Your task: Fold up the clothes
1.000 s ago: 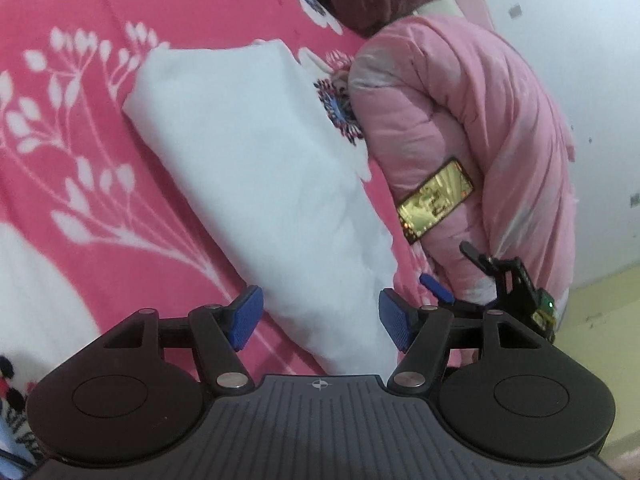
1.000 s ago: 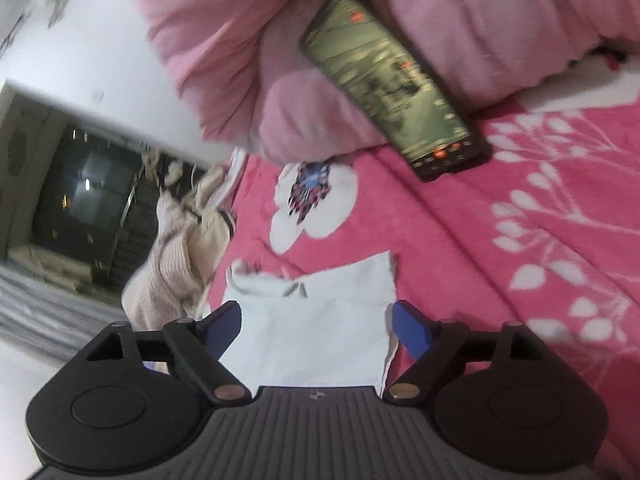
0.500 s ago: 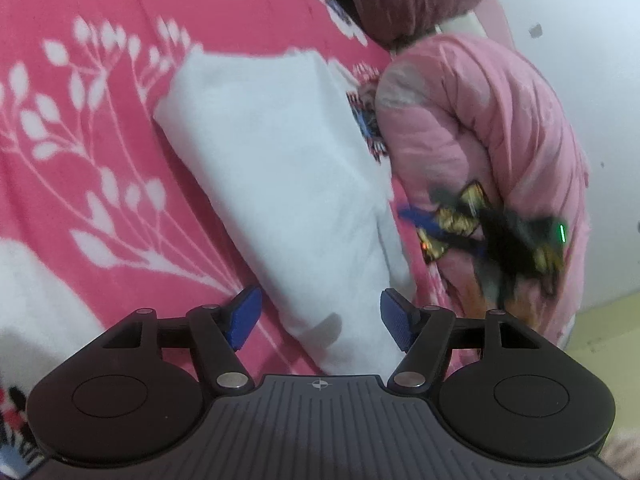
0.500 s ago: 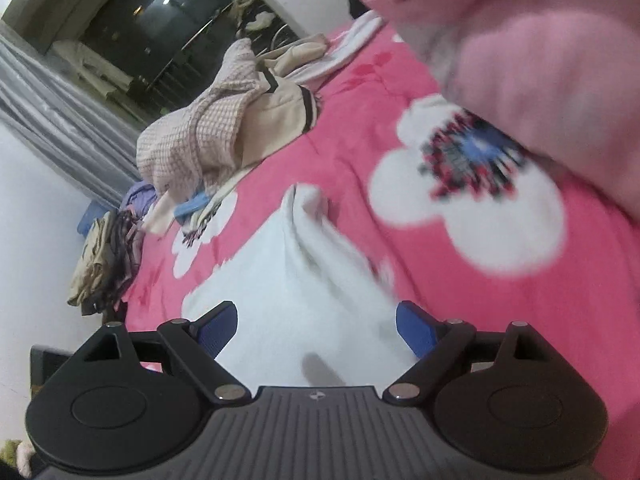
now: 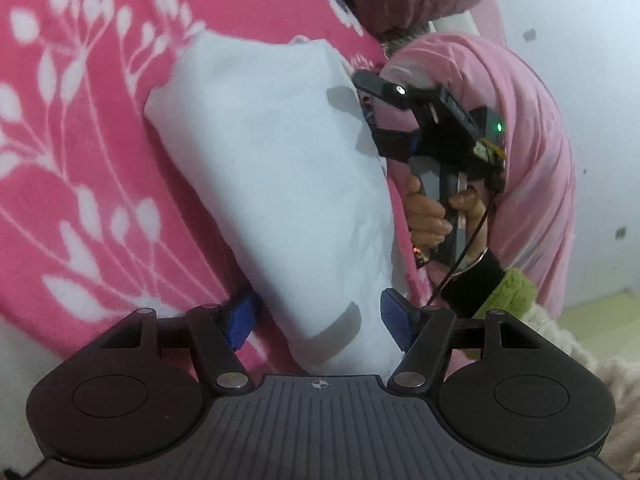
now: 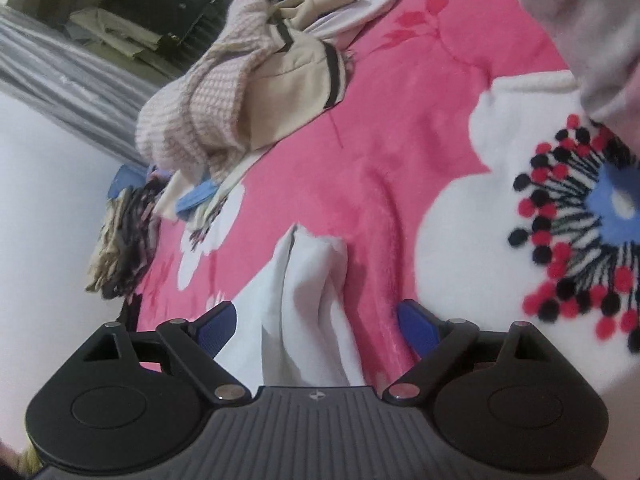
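Lying on pink floral blanket (image 5: 100,152): white cloth (image 5: 272,184) | both claws apart | clothes heap (image 6: 248,80) beyond

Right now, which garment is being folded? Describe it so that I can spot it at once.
Start at the pink flowered blanket that covers the bed. On it, next to the rolled pink quilt, lies a long white cloth, one end between the open jaws of the left hand-held gripper. It is the only plain white piece; the heaped clothes farther off are beige and checked.
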`<state>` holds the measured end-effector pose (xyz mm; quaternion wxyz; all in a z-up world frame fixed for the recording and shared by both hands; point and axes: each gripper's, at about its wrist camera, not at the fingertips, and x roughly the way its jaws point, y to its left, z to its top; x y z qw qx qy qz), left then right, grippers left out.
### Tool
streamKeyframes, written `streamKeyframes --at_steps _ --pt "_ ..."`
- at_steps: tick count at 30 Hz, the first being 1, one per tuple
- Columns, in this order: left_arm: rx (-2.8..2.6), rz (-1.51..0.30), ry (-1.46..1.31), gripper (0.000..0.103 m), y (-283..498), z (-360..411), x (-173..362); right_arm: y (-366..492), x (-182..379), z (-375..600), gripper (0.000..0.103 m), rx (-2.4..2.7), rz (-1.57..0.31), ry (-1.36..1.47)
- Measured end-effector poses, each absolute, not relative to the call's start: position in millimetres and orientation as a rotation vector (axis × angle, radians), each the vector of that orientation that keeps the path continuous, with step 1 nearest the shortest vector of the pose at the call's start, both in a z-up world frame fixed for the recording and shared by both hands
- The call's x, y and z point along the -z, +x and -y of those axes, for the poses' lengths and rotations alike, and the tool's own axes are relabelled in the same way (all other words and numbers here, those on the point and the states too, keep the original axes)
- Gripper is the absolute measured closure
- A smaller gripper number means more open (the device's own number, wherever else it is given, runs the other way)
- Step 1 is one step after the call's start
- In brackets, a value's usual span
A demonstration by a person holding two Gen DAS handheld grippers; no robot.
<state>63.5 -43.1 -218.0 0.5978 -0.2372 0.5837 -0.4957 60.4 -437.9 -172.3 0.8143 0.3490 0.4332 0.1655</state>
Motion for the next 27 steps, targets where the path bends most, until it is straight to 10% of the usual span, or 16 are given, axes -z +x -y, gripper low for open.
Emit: streamKeyframes --at_steps 17,27 --pt "1.097 -1.313 -0.514 0.047 54 47 216 24 172 432 0.019 -0.538 -1.073 0.745" --pt "1.007 -1.364 -0.644 0.095 63 41 216 7 140 412 0.086 -0.523 -1.129 0.713"
